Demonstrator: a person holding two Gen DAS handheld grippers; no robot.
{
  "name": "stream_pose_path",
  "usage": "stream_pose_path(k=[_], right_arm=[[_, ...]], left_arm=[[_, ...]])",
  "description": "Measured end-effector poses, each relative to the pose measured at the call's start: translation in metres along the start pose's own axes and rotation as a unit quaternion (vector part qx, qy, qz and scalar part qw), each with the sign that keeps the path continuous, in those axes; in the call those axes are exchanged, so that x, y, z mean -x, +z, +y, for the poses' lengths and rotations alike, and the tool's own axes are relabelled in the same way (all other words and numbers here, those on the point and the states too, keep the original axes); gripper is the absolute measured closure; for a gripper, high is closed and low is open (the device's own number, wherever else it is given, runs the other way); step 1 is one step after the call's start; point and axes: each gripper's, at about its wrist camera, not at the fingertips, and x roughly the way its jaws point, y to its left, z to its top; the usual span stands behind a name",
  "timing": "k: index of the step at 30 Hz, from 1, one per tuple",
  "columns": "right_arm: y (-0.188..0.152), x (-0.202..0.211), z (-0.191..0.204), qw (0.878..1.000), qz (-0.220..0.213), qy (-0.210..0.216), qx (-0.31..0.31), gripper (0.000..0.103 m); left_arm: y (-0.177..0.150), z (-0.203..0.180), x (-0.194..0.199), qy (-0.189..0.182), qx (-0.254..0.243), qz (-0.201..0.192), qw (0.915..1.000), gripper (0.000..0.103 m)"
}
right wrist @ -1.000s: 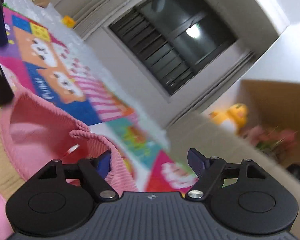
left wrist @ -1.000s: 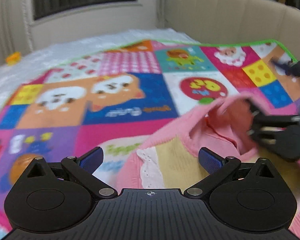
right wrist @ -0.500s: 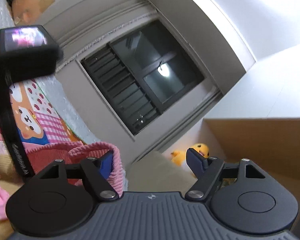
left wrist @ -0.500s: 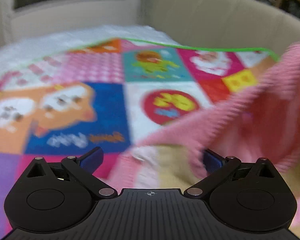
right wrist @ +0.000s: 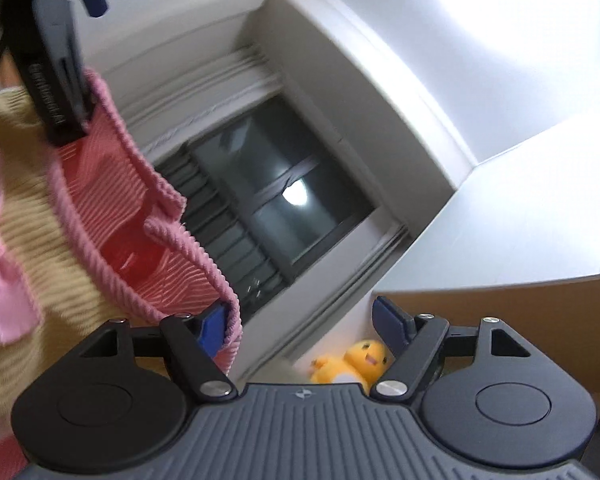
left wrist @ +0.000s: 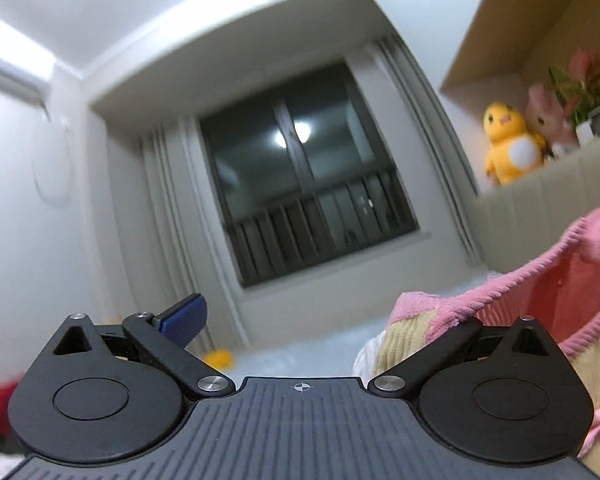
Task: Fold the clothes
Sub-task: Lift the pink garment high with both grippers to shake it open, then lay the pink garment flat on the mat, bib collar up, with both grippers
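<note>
We hold the pink knit garment aloft, strung between our hands; right gripper wide, cloth hooked over its left finger; left gripper wide, cloth draping its right finger.

Garment hangs right of window, seemingly.

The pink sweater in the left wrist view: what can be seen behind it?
Behind the sweater stands a beige padded wall, with a yellow duck toy on top. The sweater covers the lower wall and the bed, so they cannot be seen.
</note>
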Motion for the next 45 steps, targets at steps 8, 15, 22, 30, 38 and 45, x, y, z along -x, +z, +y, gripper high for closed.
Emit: stream_pose_path(k=[8, 15, 22, 30, 38, 45], right_arm=[[0.082, 0.072, -0.083, 0.995, -0.080, -0.047, -0.024, 0.023], [0.118, 0.144, -0.150, 0.988, -0.121, -0.077, -0.058, 0.018], [0.118, 0.149, -0.170, 0.988, -0.104, -0.052, -0.101, 0.013], [0.059, 0.032, -0.068, 0.988, 0.042, 0.094, -0.118, 0.009], [-0.034, -0.006, 0.011, 0.919, 0.176, 0.310, -0.168, 0.000], [-0.048, 0.052, 0.013, 0.868, 0.217, 0.401, -0.198, 0.000]], left_arm=[[0.077, 0.074, 0.100, 0.032, 0.008, -0.073, 0.9968, 0.000], [0.114, 0.106, 0.200, 0.022, 0.025, -0.139, 0.9897, 0.000], [0.117, 0.104, 0.212, 0.014, 0.028, -0.149, 0.9883, 0.000], [0.045, 0.084, 0.083, -0.015, 0.000, -0.010, 0.9998, 0.000], [-0.098, 0.093, -0.027, -0.194, 0.151, 0.285, 0.9263, 0.000], [-0.132, 0.099, 0.003, -0.260, 0.119, 0.314, 0.9053, 0.000]])
